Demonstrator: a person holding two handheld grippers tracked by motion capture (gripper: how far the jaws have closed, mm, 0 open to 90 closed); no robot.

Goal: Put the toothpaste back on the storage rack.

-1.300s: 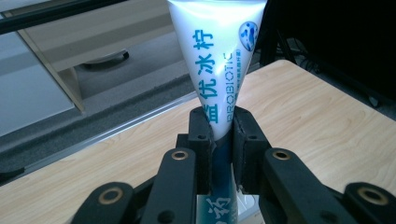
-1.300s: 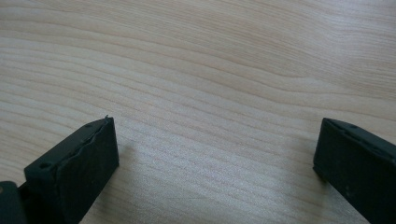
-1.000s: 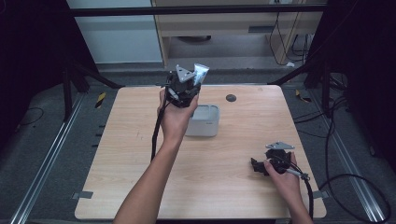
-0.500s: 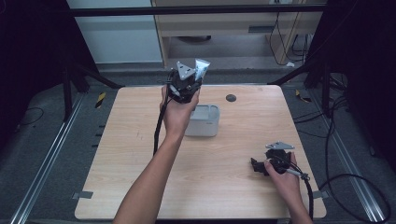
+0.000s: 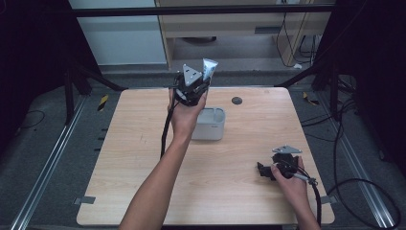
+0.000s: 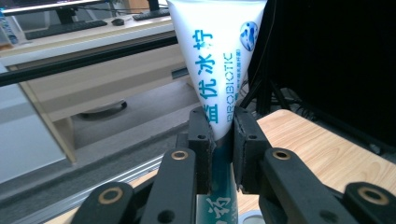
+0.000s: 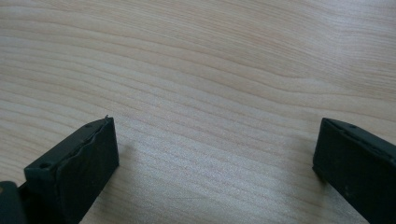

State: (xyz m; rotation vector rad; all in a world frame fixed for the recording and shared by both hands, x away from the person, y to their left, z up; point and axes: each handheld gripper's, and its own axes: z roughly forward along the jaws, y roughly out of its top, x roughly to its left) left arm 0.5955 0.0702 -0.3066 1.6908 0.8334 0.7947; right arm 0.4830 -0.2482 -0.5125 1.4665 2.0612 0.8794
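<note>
I hold the tube (image 6: pixel 215 70) upright, clamped in my left hand-held gripper (image 5: pixel 191 88) | grey cup (image 5: pixel 210 125) just below-right | right hand-held gripper (image 5: pixel 268 171) idle, jaws apart on the worktop (image 5: pixel 134 143).

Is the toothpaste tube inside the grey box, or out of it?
Out. The left tongs are shut on the toothpaste tube, holding it in the air above the grey box.

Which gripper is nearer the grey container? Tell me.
Left. The left gripper holds a tube just above the grey container; the right gripper rests near the table's front right.
</note>
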